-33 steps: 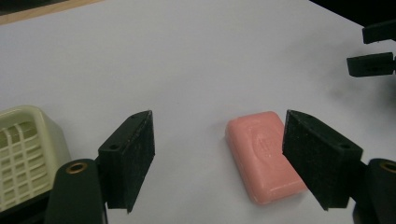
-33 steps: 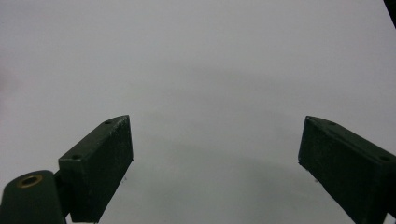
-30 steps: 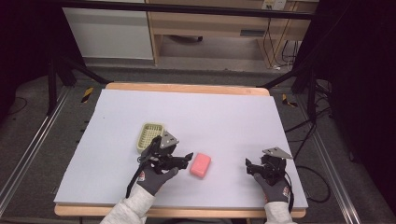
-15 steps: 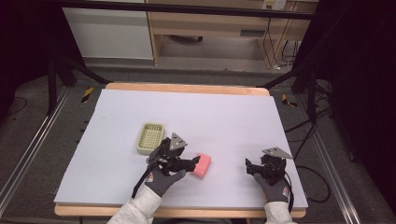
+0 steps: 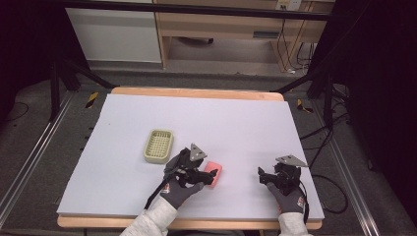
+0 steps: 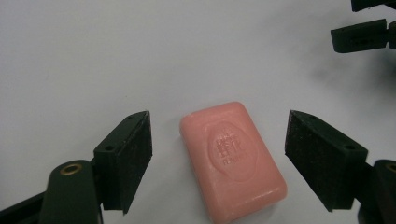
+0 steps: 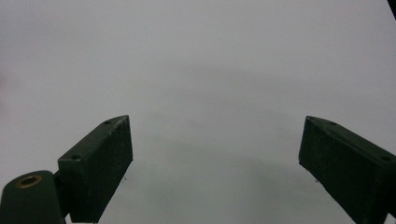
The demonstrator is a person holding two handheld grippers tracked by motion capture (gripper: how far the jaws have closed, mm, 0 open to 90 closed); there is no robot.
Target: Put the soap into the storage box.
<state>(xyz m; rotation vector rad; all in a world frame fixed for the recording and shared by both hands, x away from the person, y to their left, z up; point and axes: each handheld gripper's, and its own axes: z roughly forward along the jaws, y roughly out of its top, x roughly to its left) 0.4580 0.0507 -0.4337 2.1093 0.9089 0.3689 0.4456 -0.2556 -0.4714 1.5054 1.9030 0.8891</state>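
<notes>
A pink bar of soap (image 5: 215, 170) (image 6: 233, 158) lies flat on the white table top (image 5: 211, 118). My left gripper (image 5: 208, 177) (image 6: 218, 128) is low over it with a jaw on each side of the bar. Neither of its pads (image 6: 133, 154) touches the soap, and the jaws have just been opening wider. A pale yellow-green slotted soap dish (image 5: 159, 145) sits to the left of that hand, apart from it. Near the front right of the table my right gripper (image 5: 262, 176) (image 7: 215, 140) stands open over bare table, with nothing between its jaws.
The right gripper's jaws (image 6: 362, 35) appear at the top right corner of the left gripper view. The table's wooden front edge (image 5: 196, 223) runs just behind both hands. Black stands and cables surround the table on the floor.
The left hand has moved right and slightly down, from beside the soap dish to the pink soap, so its jaws now straddle the bar. The right hand has kept still.
</notes>
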